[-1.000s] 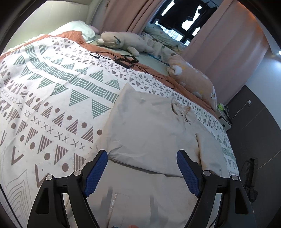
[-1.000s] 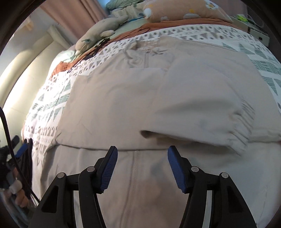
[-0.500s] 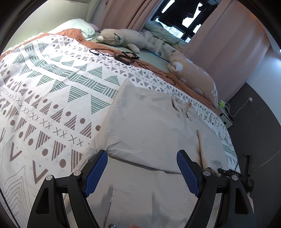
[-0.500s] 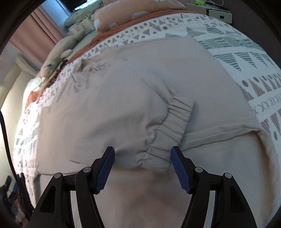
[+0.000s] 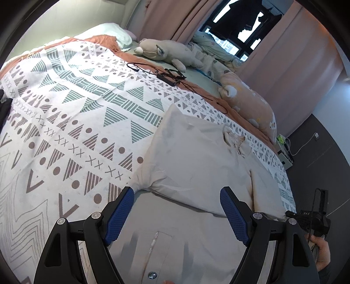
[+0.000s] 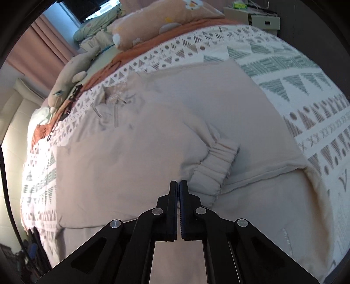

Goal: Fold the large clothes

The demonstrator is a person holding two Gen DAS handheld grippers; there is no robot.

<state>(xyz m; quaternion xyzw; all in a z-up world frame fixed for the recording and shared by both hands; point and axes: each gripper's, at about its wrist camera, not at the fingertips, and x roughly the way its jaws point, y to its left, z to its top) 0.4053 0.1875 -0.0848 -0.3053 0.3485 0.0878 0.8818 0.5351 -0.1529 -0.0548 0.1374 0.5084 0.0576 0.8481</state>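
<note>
Left wrist view, nearest, at 6 o'clock: left gripper (image 5: 176,215) with blue-padded fingers (image 5: 119,216) spread wide, holding nothing, poised over the lower panel of a beige jacket (image 5: 196,166). Between the fingers, toward 6 o'clock: a metal snap button (image 5: 152,275) on the jacket front. Just beyond the fingertips: a folded edge of the jacket running across from 9 to 3 o'clock, with the upper body laid flat past it and the collar (image 5: 235,142) toward 1 o'clock. At 4 o'clock, frame edge: a hand (image 5: 321,251) grasping a black handle.

Underneath and spreading to 9 and 11 o'clock: a white patterned duvet (image 5: 65,122) with green and brown triangles. Farther, toward 12 o'clock: black cables (image 5: 168,75), then a grey plush toy (image 5: 166,51) and a peach plush pillow (image 5: 251,104) at 1 o'clock. Farthest: pink curtains (image 5: 291,61) framing a dark window.

Right wrist view, at 6 o'clock: right gripper (image 6: 179,185) with fingers pressed together, tips at the near edge of the elastic sleeve cuff (image 6: 216,166); fabric pinched between the pads or not, cannot tell. Cuff lying on the jacket body (image 6: 131,157), just up and toward 1 o'clock from the fingertips, with the sleeve folded across the chest. Beyond, toward 11 o'clock: the zip and collar area (image 6: 113,96). Farther still: the duvet (image 6: 284,72) at 2 o'clock, the grey toy (image 6: 70,80) at 10 o'clock, the peach pillow (image 6: 166,19) at 12 o'clock.
</note>
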